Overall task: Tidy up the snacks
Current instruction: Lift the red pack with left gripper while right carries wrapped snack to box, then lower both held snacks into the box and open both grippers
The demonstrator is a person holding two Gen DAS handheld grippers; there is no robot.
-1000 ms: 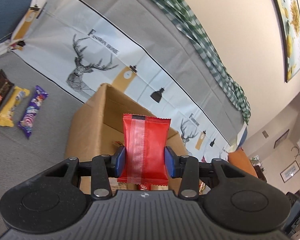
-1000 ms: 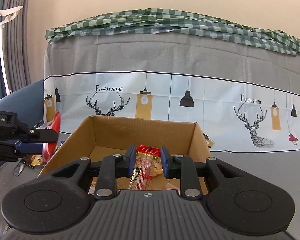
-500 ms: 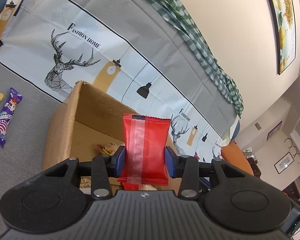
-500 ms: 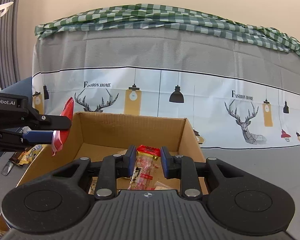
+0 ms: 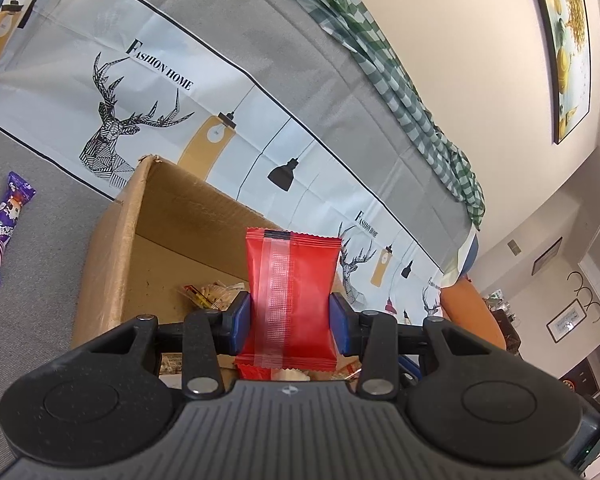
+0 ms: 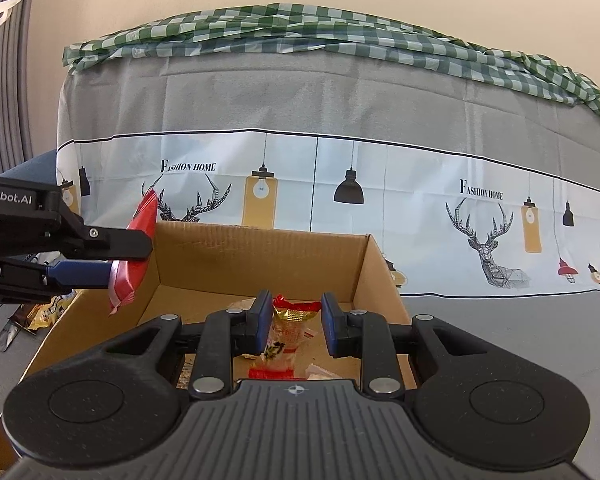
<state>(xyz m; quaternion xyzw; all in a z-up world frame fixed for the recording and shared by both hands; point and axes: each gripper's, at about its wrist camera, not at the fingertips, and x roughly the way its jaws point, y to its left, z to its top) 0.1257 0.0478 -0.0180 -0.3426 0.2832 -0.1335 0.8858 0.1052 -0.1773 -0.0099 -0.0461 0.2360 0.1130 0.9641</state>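
My left gripper (image 5: 291,322) is shut on a red snack packet (image 5: 290,300) and holds it upright over the left side of an open cardboard box (image 5: 112,256). The same packet (image 6: 134,256) and left gripper (image 6: 112,258) show at the left of the right wrist view. My right gripper (image 6: 294,322) is over the box (image 6: 260,256). Its jaws have parted and a clear snack pack with a red top (image 6: 286,336) sits loose between them, touching only the left pad (image 6: 265,320). Several snack packs (image 5: 212,294) lie on the box floor.
A purple snack bar (image 5: 2,232) lies on the grey surface left of the box, with more wrappers (image 6: 40,314) beyond the box's left wall. A sofa back draped in a deer-print cloth (image 6: 340,200) and a green checked cloth (image 6: 300,40) rises behind the box.
My left gripper has carried the red packet rightward, from outside the box to over its left wall. My right gripper's jaws have opened off the clear pack.
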